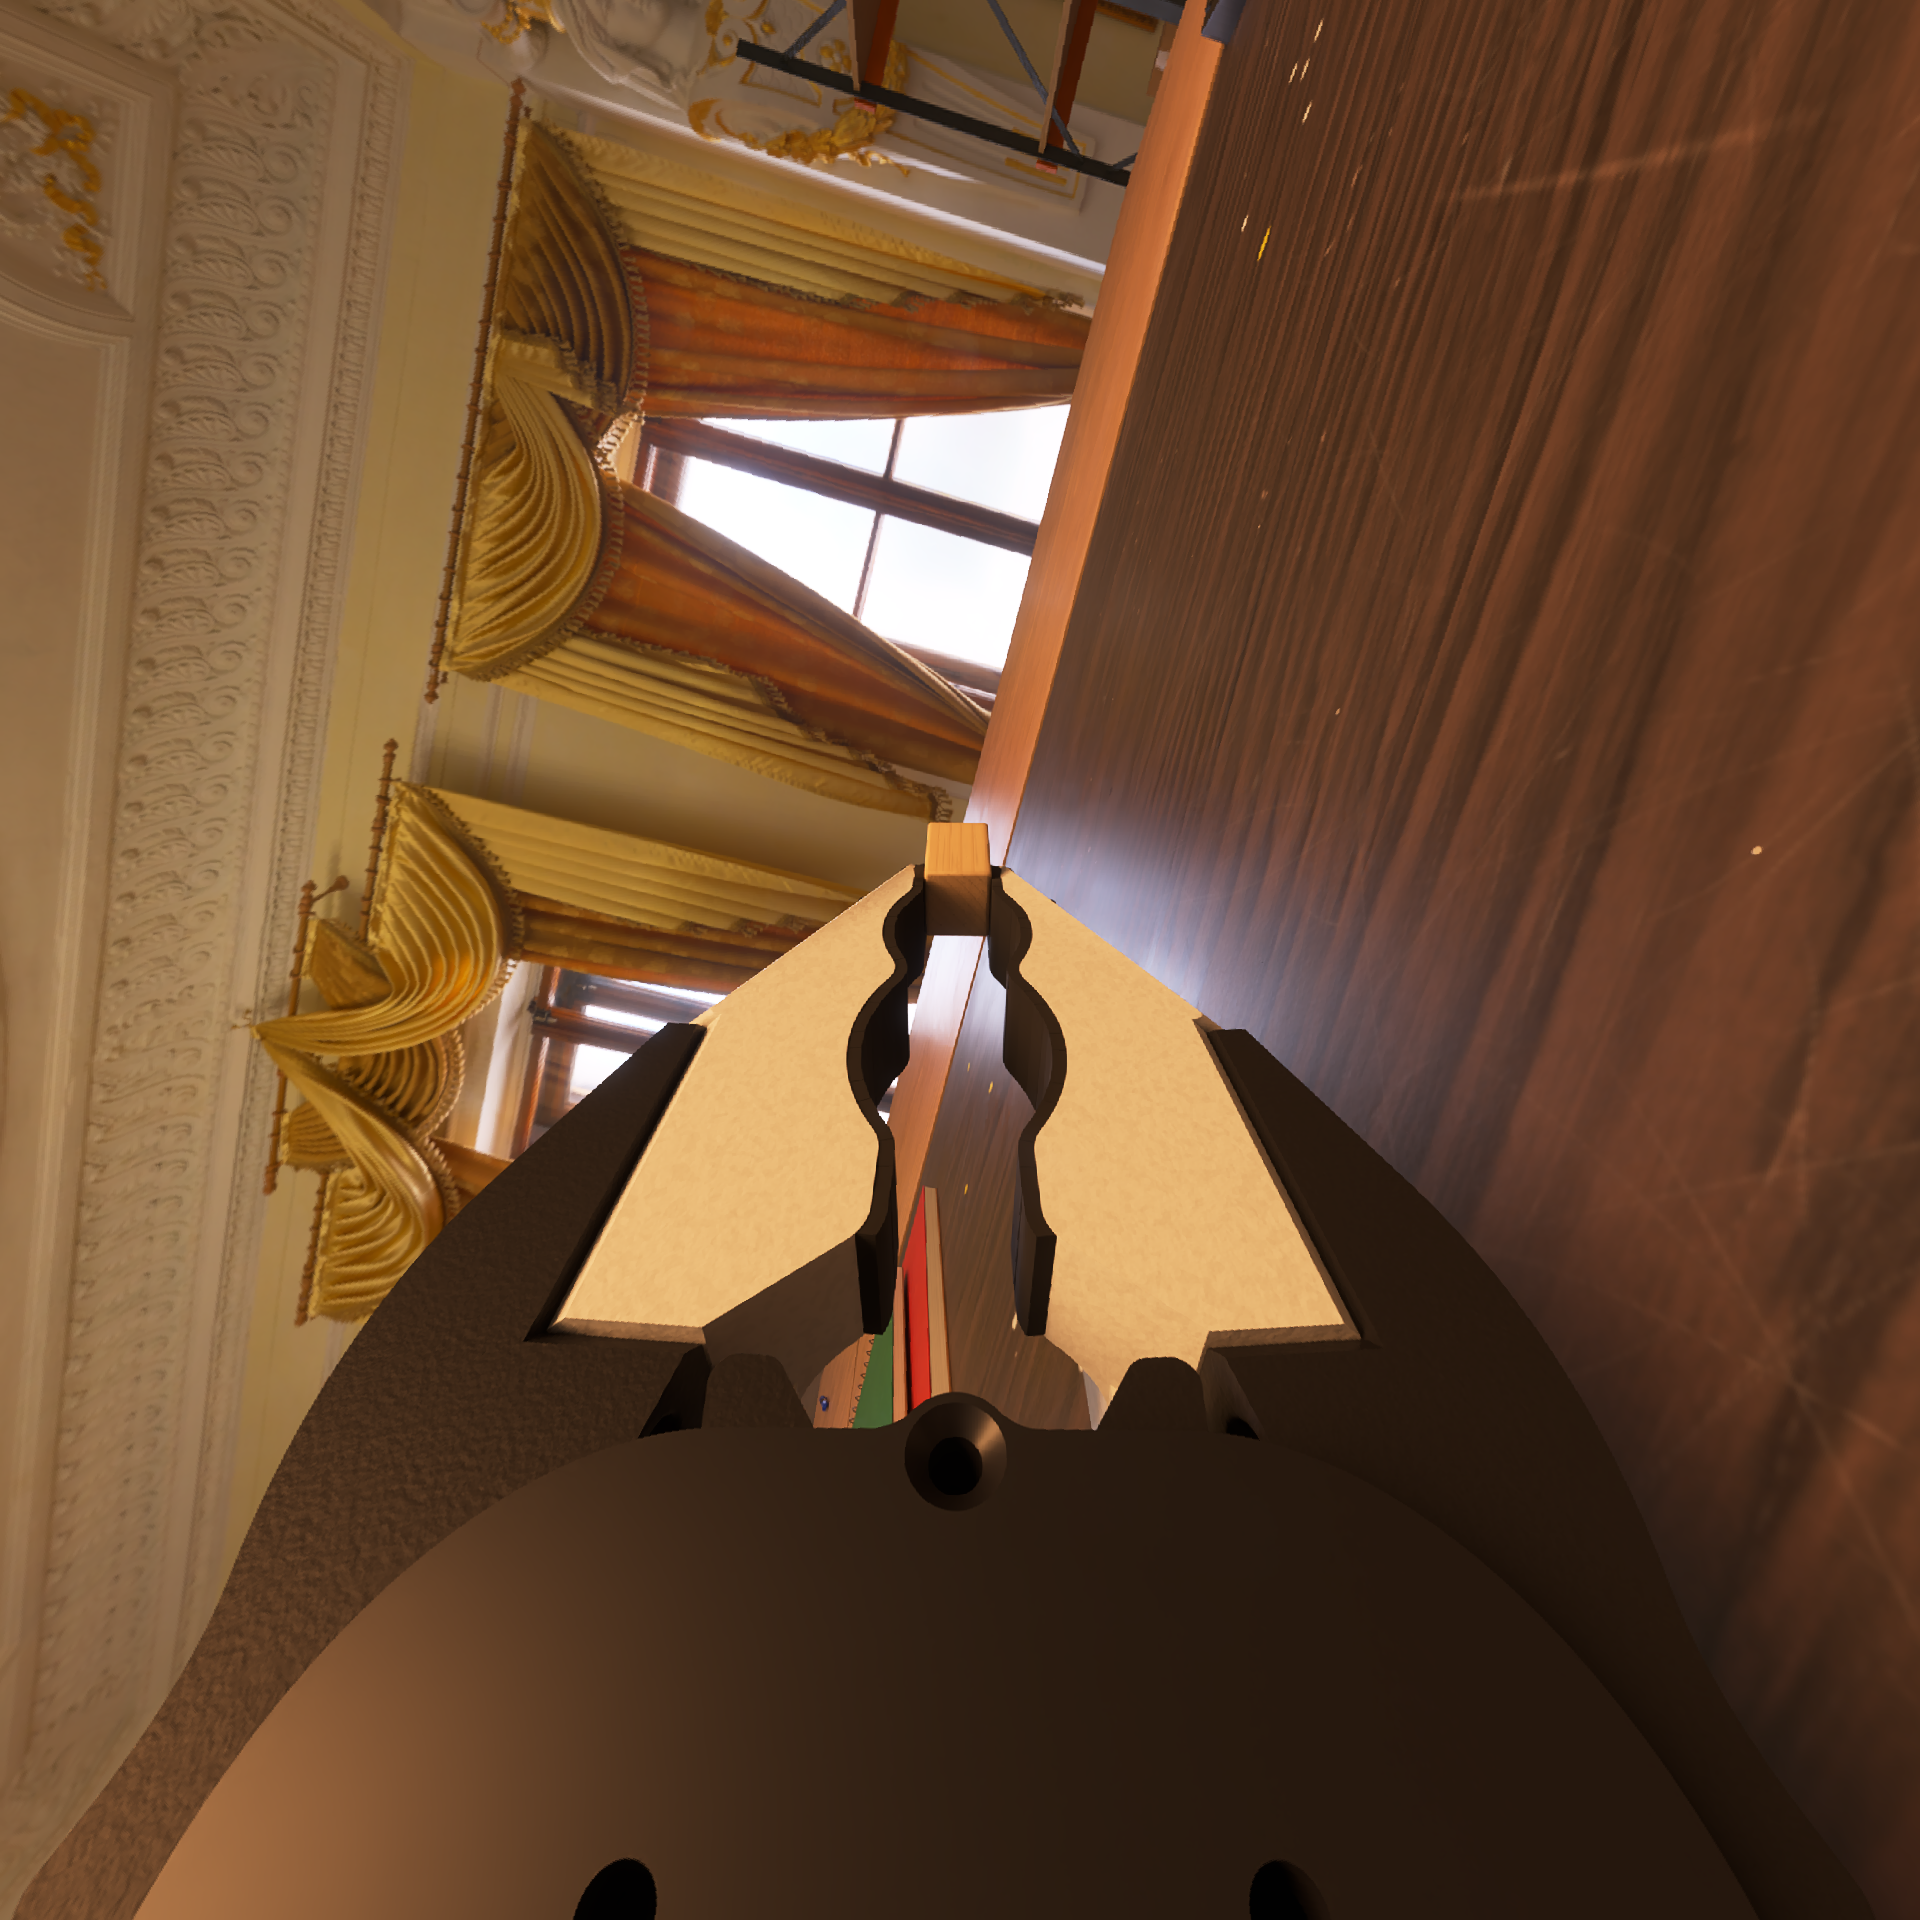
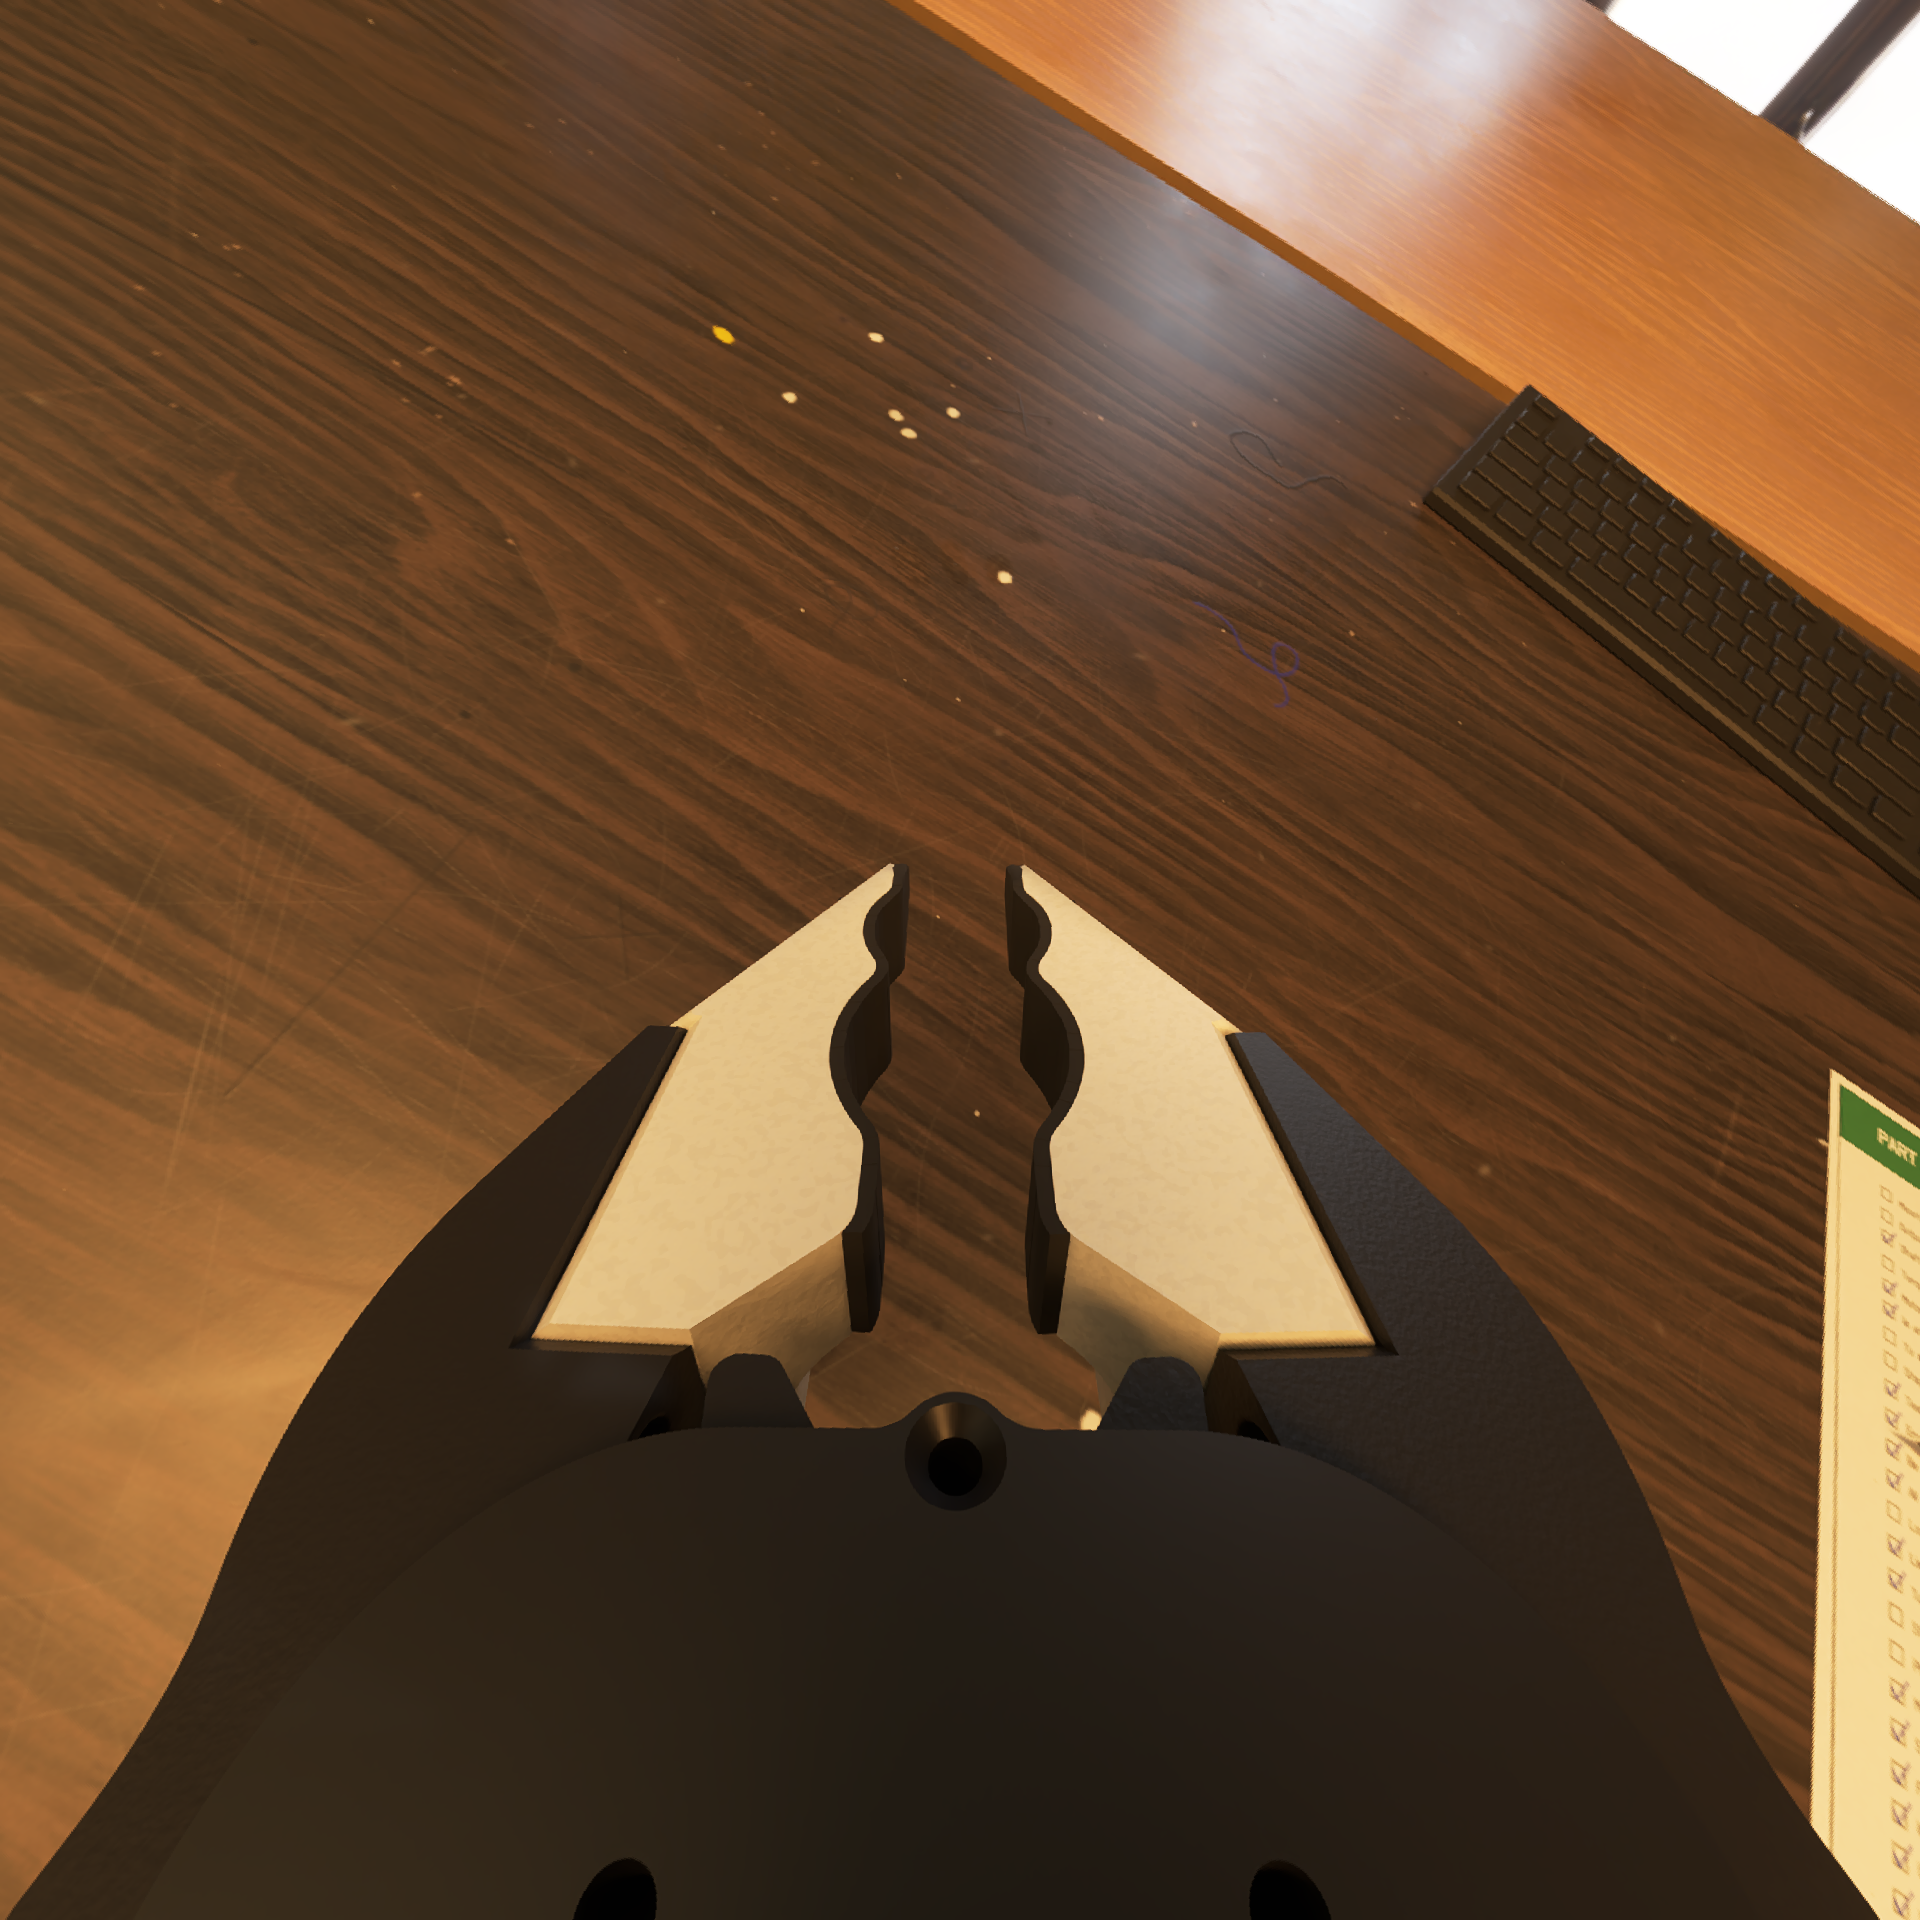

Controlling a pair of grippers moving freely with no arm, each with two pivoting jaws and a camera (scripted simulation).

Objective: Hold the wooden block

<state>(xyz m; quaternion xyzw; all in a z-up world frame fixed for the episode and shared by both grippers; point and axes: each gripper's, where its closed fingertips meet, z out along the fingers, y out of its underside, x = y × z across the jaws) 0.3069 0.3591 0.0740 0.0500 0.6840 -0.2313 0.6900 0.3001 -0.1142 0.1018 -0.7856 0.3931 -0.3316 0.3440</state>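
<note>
A small light wooden block point(image 1: 956, 878) sits clamped between the tips of my left gripper point(image 1: 956, 894). The left gripper is rolled on its side, so the dark wooden table point(image 1: 1507, 727) fills the right of its view, and the block is held off the table. My right gripper point(image 2: 956, 894) is open and empty, pointing down at bare dark table top point(image 2: 623, 623). The block does not show in the right wrist view.
A dark keyboard point(image 2: 1704, 623) lies at the right by the table's orange edge strip point(image 2: 1455, 177). A printed paper sheet with a green header point(image 2: 1870, 1455) lies at the lower right. Red and green flat items point(image 1: 914, 1320) show between the left fingers. Curtained windows point(image 1: 831, 540) stand beyond the table.
</note>
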